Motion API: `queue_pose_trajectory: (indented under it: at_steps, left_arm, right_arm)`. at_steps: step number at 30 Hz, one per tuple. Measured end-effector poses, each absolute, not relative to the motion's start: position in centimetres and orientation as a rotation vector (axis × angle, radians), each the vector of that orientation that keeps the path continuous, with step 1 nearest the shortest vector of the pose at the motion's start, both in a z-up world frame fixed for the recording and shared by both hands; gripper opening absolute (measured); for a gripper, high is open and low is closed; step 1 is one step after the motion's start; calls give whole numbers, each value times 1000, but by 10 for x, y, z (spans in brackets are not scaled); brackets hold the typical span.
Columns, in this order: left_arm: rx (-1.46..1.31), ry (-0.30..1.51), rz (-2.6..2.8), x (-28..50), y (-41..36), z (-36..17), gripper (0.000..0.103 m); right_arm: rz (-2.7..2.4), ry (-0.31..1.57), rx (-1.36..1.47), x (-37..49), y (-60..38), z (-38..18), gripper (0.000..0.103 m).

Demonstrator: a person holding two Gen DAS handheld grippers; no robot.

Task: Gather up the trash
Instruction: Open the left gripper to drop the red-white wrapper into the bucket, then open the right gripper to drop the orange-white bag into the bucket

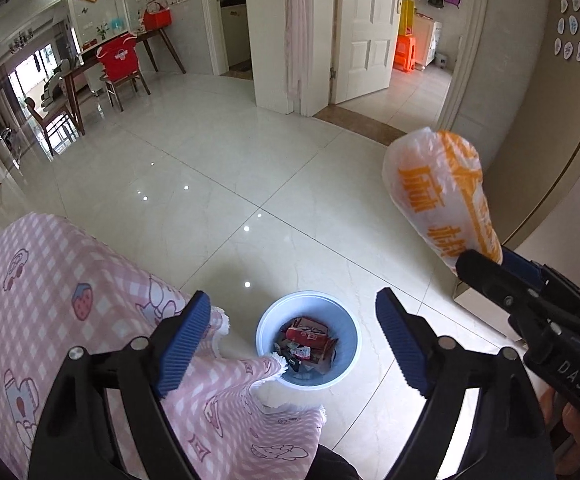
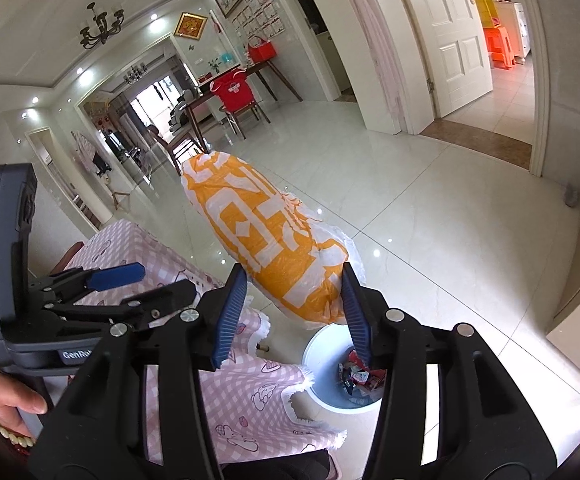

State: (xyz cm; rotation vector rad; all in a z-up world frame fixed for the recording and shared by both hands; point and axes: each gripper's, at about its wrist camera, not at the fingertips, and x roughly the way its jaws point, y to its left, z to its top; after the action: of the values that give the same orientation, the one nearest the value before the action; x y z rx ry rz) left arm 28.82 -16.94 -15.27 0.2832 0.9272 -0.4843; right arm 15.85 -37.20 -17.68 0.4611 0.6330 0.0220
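Note:
A white and orange plastic bag sticks up from my right gripper, whose blue pads are shut on its lower end. It also shows in the left wrist view, held high at the right. A light blue bin with wrappers inside stands on the floor below, and shows in the right wrist view under the bag. My left gripper is open and empty, above the bin and the table edge.
A table with a pink checked cloth fills the left, its corner overlapping the bin. Glossy tiled floor stretches ahead. A wooden table and a red-covered chair stand far left. White doors stand open ahead.

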Motion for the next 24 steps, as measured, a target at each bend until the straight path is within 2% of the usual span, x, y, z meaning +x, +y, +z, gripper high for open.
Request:
queue_pose_trajectory:
  at_steps: [17, 18, 21, 24]
  left_arm:
    - [231, 925, -396, 298, -126, -143, 86]
    - [226, 925, -393, 298, -121, -144, 86]
    - [212, 924, -381, 300, -118, -143, 86]
    - [203, 929, -372, 303, -109, -142, 86]
  right_arm:
    - [50, 664, 445, 182, -367, -185, 48]
    - [53, 663, 446, 184, -367, -186, 50]
    - [48, 665, 451, 190, -367, -194, 71]
    - [51, 693, 453, 197, -365, -203, 71]
